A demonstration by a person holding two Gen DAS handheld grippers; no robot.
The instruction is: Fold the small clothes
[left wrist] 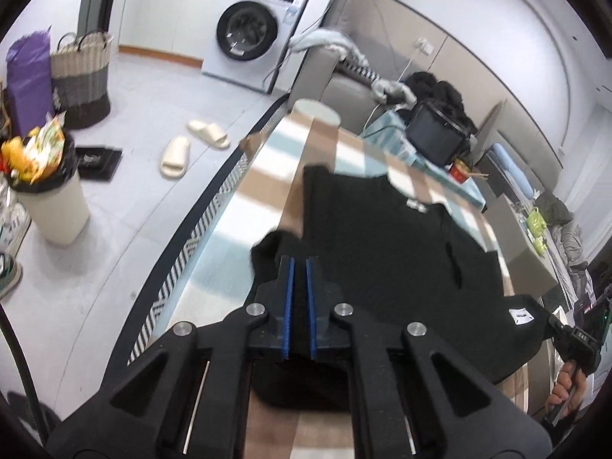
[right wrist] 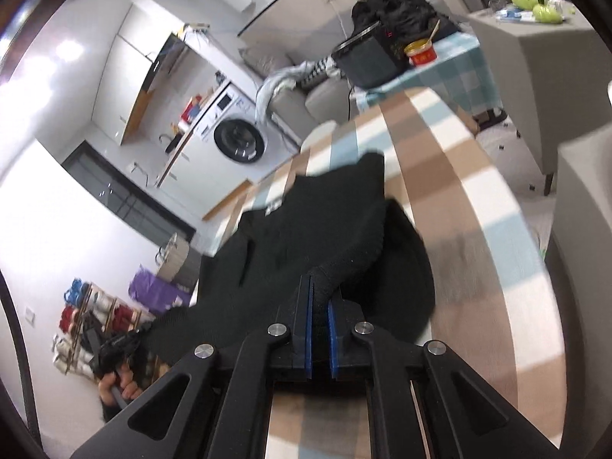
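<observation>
A small black knitted garment (left wrist: 382,237) lies partly on the checked tablecloth (left wrist: 267,160); its near hem is lifted. My left gripper (left wrist: 299,264) is shut on the garment's near left edge. My right gripper (right wrist: 320,287) is shut on the garment's (right wrist: 306,229) near right edge, with ribbed hem bunched between its blue pads. The right gripper also shows at the far right of the left wrist view (left wrist: 573,340), and the left gripper at the lower left of the right wrist view (right wrist: 114,348). A white label (left wrist: 417,205) marks the neckline at the far end.
A black box (left wrist: 436,134) and a red cup (left wrist: 461,172) stand at the table's far end. On the floor left of the table are a bin (left wrist: 49,199), slippers (left wrist: 191,141), a basket (left wrist: 80,76) and a washing machine (left wrist: 252,34). Grey chairs (right wrist: 535,57) stand on the right.
</observation>
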